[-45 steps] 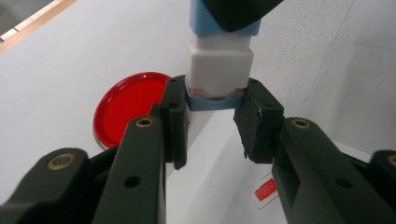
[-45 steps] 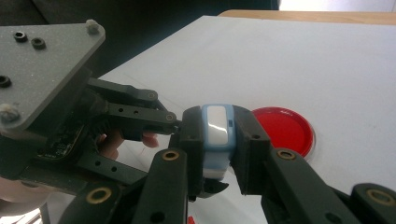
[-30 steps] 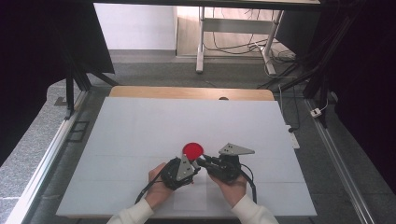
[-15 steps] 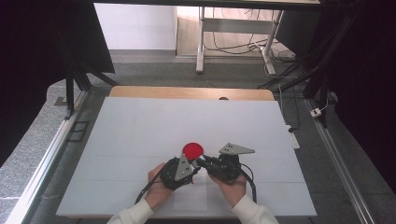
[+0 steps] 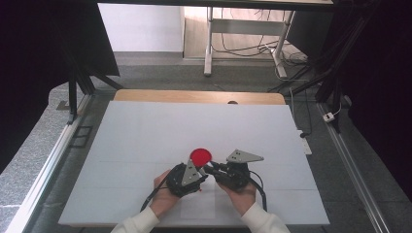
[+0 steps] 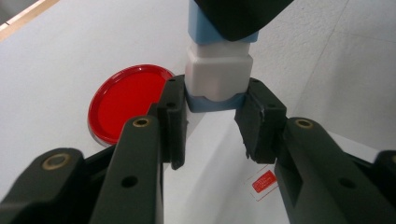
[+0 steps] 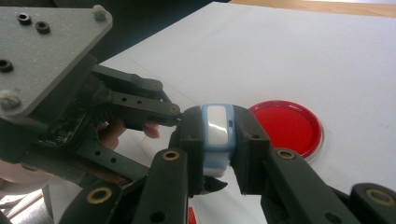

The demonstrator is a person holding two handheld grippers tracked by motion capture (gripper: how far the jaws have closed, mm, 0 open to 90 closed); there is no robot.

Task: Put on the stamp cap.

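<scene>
White and pale blue, the small block point(image 6: 218, 77) is held above the desk point(image 5: 145, 131) between the two hand-held grippers, near the desk's front edge and just on the person's side of a red round lid point(image 5: 200, 156). In the left gripper view the block comes down from the top of the picture, with a blue band at its lower end and another above its white middle. The left hand-held gripper point(image 6: 212, 123) has its two black jaws on either side of that lower blue band. Its jaws have just been opening a little with the block between them; the left pad looks to touch the band, and the right one sits close against it, though whether it presses cannot be told.

The right hand-held gripper point(image 7: 215, 140) is clenched on the block: in its own view, both black pads press flat against the blue sides, and the white face with a rounded outline shows between them. The left hand-held gripper's grey plate and black linkage lie just beyond it, with a fingertip point(image 7: 150, 130) of the person's hand visible behind.

From the high view, both hands point(image 5: 165, 194) rest low over the desk, the grippers pointed towards each other and meeting just in front of the red lid. A small red-and-white label point(image 6: 263, 181) lies flat on the desk beneath the left jaws.
</scene>
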